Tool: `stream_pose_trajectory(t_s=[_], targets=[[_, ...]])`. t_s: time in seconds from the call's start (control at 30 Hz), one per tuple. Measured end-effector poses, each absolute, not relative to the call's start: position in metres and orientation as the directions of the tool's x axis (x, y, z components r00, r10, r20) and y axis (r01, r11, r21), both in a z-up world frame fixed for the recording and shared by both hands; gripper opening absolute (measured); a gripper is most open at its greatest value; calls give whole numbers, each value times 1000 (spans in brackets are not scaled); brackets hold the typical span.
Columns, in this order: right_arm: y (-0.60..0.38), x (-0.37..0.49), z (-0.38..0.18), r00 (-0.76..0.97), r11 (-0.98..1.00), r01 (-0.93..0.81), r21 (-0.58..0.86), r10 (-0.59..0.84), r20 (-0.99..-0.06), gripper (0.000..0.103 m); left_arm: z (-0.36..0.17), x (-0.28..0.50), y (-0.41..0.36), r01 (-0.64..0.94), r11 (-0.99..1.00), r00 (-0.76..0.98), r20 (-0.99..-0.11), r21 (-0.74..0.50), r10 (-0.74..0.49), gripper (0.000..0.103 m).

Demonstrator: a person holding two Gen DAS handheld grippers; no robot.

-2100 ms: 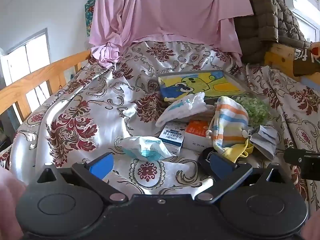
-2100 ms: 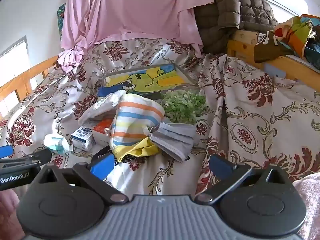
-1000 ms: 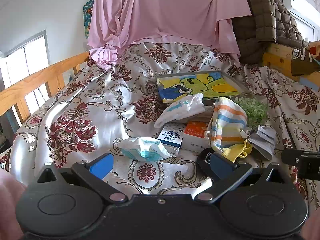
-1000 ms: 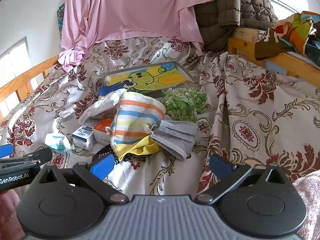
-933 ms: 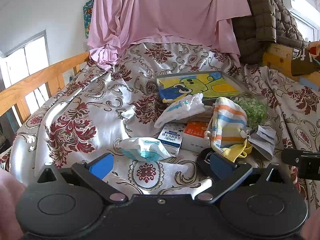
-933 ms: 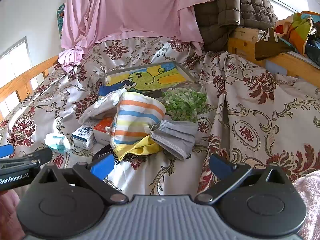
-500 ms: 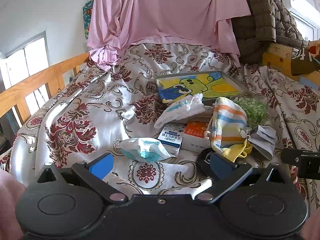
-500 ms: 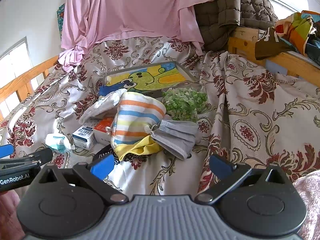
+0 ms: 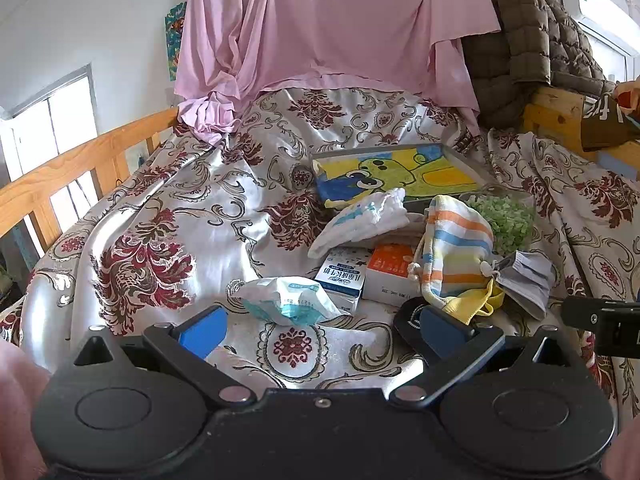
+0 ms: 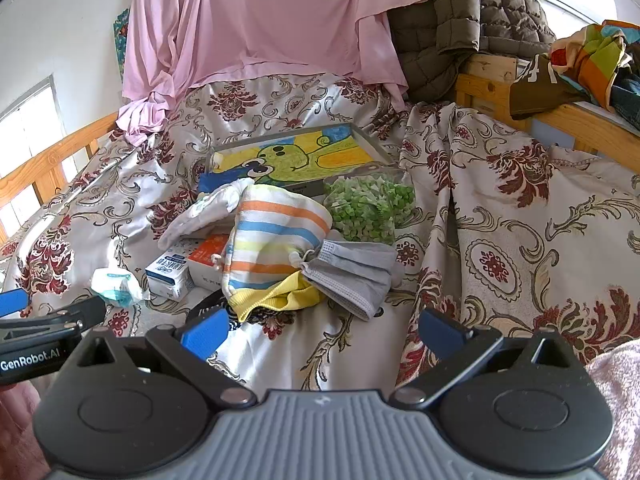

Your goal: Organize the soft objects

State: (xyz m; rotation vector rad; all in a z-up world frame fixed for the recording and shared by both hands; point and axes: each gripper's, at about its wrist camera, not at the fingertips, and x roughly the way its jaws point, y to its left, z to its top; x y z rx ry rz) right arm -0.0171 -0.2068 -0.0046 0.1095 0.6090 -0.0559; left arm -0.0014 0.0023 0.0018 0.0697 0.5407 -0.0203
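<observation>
A pile of soft things lies on the floral bedspread [image 9: 168, 216]: a striped drawstring pouch [image 9: 456, 244] [image 10: 276, 236], a grey face mask [image 9: 524, 276] [image 10: 352, 272], a yellow cloth [image 10: 280, 298], a white cloth [image 9: 364, 220] [image 10: 200, 216], and a crumpled tissue pack [image 9: 288, 300] [image 10: 114, 284]. My left gripper [image 9: 320, 330] is open and empty, just short of the tissue pack. My right gripper [image 10: 322, 332] is open and empty, just short of the mask and yellow cloth.
A tray with a cartoon picture [image 9: 396, 172] [image 10: 296, 156] lies behind the pile. A bag of green bits [image 10: 368, 206], a blue-white carton [image 9: 342, 276] and an orange-white box [image 9: 390, 272] sit among the cloths. Wooden rails [image 9: 80, 160] flank the bed; a brown jacket [image 10: 472, 20] hangs behind.
Both grippers have drifted very slightly; nothing on the bed has moved and both stay open.
</observation>
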Motion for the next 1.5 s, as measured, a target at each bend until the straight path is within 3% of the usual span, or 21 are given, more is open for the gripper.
stream_pose_trajectory(t_s=[1.07, 1.5], targets=[[-207, -16, -5, 816, 992, 92, 91, -22, -577, 103, 4, 0, 4, 34, 997, 855, -518, 65, 5, 102], [-191, 16, 2, 795, 992, -105, 62, 122, -594, 103, 23, 57, 35, 96, 995, 774, -630, 28, -58, 102]])
